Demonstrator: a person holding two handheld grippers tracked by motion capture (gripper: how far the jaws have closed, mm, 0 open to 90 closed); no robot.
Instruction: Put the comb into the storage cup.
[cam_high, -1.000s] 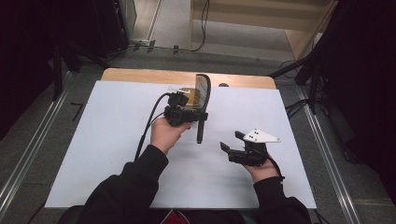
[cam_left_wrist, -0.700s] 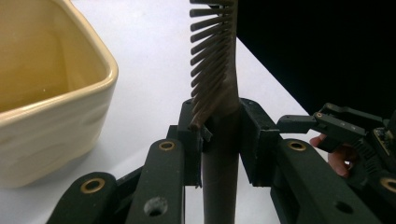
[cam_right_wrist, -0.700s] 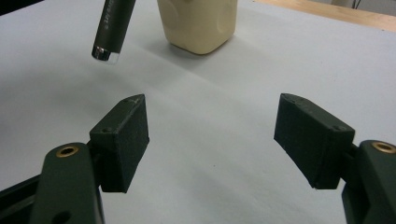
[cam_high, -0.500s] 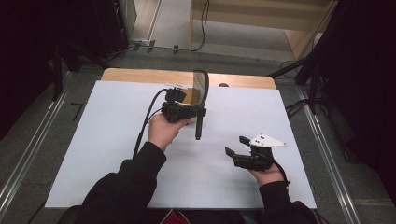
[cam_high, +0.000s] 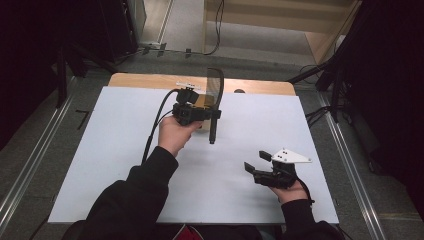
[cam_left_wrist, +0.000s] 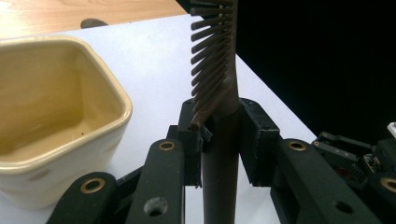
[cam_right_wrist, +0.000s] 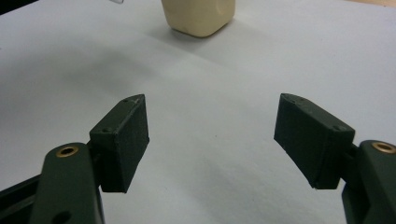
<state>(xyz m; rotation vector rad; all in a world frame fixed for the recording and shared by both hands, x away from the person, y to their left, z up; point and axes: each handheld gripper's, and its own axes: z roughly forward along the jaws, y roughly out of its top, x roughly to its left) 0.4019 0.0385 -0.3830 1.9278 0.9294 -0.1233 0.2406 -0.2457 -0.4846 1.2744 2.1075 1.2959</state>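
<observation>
Left gripper (cam_high: 212, 114) clamped on dark comb (cam_left_wrist: 217, 70) at its handle, comb upright above white table sheet (cam_high: 115, 150), teeth toward cream ceramic cup (cam_left_wrist: 51, 116) just beside. Right gripper (cam_high: 255, 162) spread wide, gripping nothing, low over sheet, well apart from cup (cam_right_wrist: 198, 16)

A glossy cream ceramic cup (cam_left_wrist: 51, 126), a dark plastic comb (cam_left_wrist: 217, 60), and matt white table covering (cam_high: 120, 130).

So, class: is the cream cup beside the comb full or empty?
Empty. The left gripper view looks into the cup: bare glazed walls and bottom, nothing inside. The comb, clamped in the left gripper, stands outside it.
</observation>
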